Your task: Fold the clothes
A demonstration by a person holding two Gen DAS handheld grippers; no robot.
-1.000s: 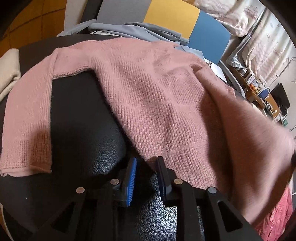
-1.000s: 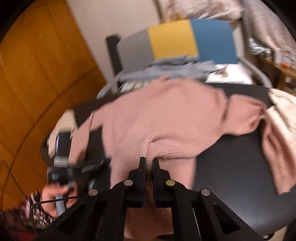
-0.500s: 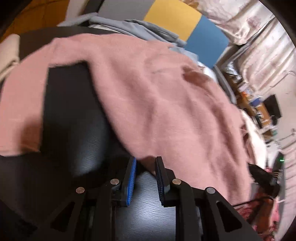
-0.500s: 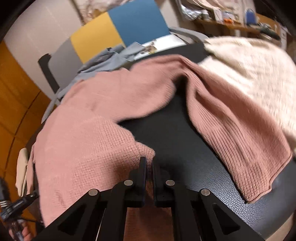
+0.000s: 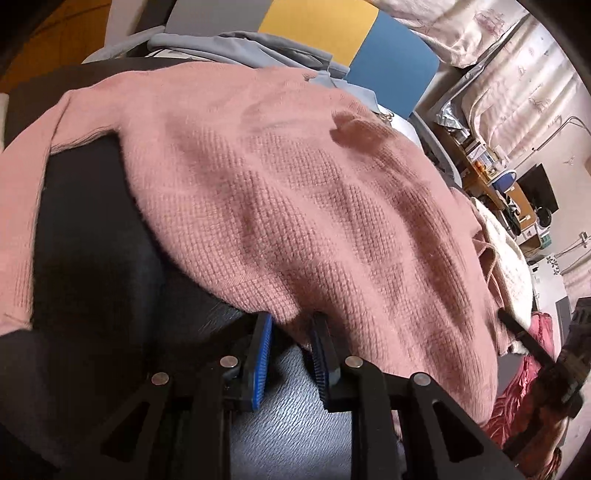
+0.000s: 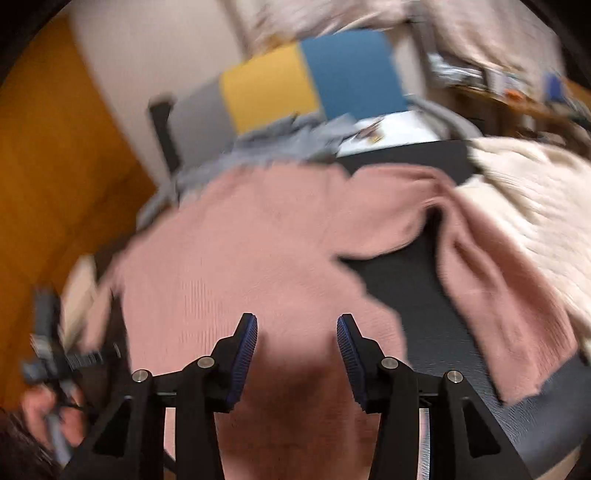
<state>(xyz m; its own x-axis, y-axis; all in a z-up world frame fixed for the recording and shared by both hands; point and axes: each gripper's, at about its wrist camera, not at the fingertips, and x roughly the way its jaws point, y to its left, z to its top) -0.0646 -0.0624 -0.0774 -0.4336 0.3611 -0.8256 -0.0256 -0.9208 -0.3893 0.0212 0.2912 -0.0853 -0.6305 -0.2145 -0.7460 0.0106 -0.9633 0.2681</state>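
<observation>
A pink knit sweater [image 5: 295,206] lies spread on a black table [image 5: 92,258]. My left gripper [image 5: 291,328] is at the sweater's near hem, its blue pads closed on a fold of the knit. In the right wrist view the sweater [image 6: 240,258] lies below my right gripper [image 6: 295,332], which is open with nothing between its pads. One sleeve [image 6: 498,302] runs down the right side of the table [image 6: 413,280]. The right wrist view is motion-blurred.
A cream knit garment [image 6: 528,206] lies at the table's right. A grey garment [image 5: 240,48] hangs on a grey, yellow and blue chair [image 5: 332,29] behind the table. A cluttered desk [image 5: 498,177] stands at the far right. The other handheld gripper [image 6: 48,354] shows at the left.
My right gripper has opened and let go of the sweater's hem, which now lies on the table. My left gripper has kept its hold on the hem.
</observation>
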